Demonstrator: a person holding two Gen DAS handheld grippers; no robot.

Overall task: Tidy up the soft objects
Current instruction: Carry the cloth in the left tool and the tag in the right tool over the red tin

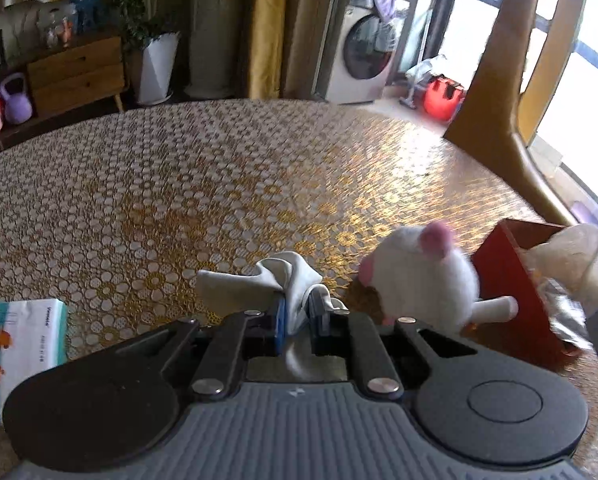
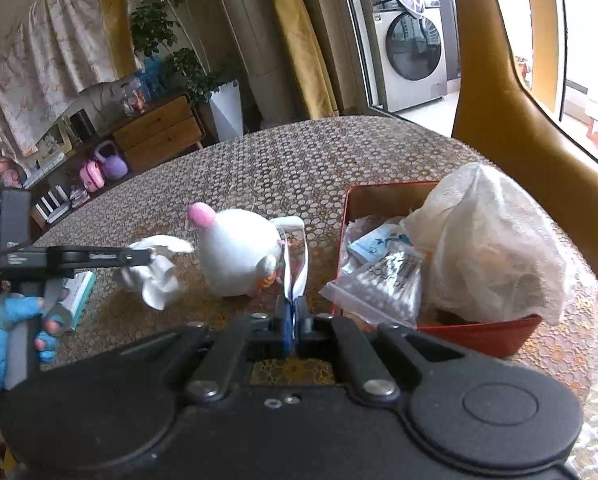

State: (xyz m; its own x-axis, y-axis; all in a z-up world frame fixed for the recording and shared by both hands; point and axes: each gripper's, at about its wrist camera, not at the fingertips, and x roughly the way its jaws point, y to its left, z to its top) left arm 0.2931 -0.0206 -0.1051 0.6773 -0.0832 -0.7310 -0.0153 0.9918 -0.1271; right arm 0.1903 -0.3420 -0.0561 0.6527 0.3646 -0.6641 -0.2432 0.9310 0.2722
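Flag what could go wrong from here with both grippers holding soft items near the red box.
1. The left gripper pinches only a fold of the white cloth; it could slip free.
2. The right gripper holds the plush toy by a thin strap, so it may swing or drop.
3. The red box already looks crowded; added items may spill.

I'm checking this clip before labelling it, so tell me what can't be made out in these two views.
- Red box, left wrist view: contents hidden by its wall and motion blur.
- Box bottom, right wrist view: covered by white bag and swab packet.
- Plush toy face: turned away.
- Tissue pack: print too small.
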